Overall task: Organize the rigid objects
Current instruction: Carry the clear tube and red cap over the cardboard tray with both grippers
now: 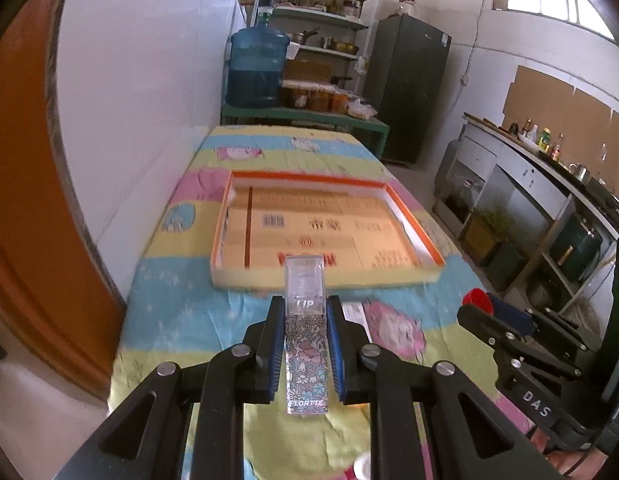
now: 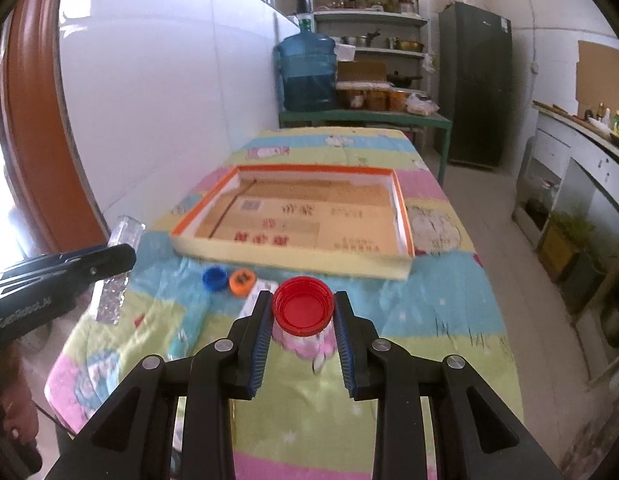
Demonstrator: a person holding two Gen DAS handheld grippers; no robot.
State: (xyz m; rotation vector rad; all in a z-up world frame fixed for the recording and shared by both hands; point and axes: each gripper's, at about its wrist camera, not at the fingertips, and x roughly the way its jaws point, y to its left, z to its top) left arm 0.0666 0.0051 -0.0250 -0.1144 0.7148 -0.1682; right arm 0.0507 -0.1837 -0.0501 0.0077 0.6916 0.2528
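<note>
Over the cartoon-print tablecloth (image 1: 181, 320), I am gripping a clear lip-gloss tube (image 1: 305, 336) in my left gripper (image 1: 305, 344) — its blue pads clamped on both flanks, the cap pointing at twelve o'clock toward the orange-rimmed tray (image 1: 413, 216). My right gripper (image 2: 302, 320) is pinching a red bottle cap (image 2: 302, 306); blue cap (image 2: 214, 278) and orange cap (image 2: 241, 281) are lying at ten o'clock. I am judging it best to carry both level, clearing the rim before letting go. The tube is reading "LIP" and "FLORTTE".

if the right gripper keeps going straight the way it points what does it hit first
Probably the near cream wall of the shallow orange-rimmed cardboard tray; depth is unclear. The right gripper holds a red plastic bottle cap.
</note>
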